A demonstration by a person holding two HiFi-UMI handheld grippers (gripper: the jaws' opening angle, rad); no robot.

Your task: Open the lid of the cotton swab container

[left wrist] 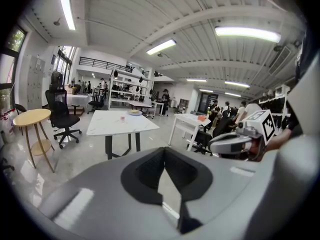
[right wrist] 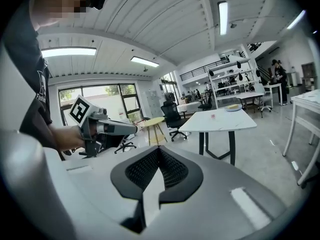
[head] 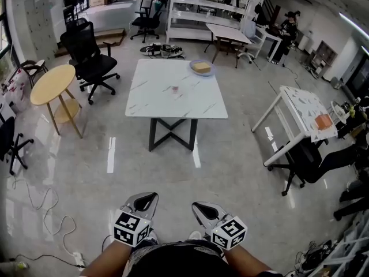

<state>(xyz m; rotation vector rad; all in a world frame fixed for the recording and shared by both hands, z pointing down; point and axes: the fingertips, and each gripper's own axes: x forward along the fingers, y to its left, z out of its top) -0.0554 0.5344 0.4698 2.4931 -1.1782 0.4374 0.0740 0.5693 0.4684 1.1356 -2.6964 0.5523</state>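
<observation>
A small pinkish cotton swab container (head: 175, 89) stands near the middle of a white marble table (head: 155, 100), several steps ahead of me. It also shows as a tiny spot in the left gripper view (left wrist: 122, 118) and the right gripper view (right wrist: 213, 116). Both grippers are held low in front of the person's body, far from the table. My left gripper (head: 150, 196) is shut with nothing in it, and my right gripper (head: 196, 206) is shut and empty too. Each one appears in the other's view: the right gripper (left wrist: 235, 143), the left gripper (right wrist: 107, 128).
A plate with a yellow thing (head: 202, 67) sits at the table's far right corner. A black office chair (head: 92, 62) and a round wooden table (head: 53, 84) stand to the left. Another white table (head: 302, 105) is at the right. Cables (head: 40, 209) lie on the floor at the left.
</observation>
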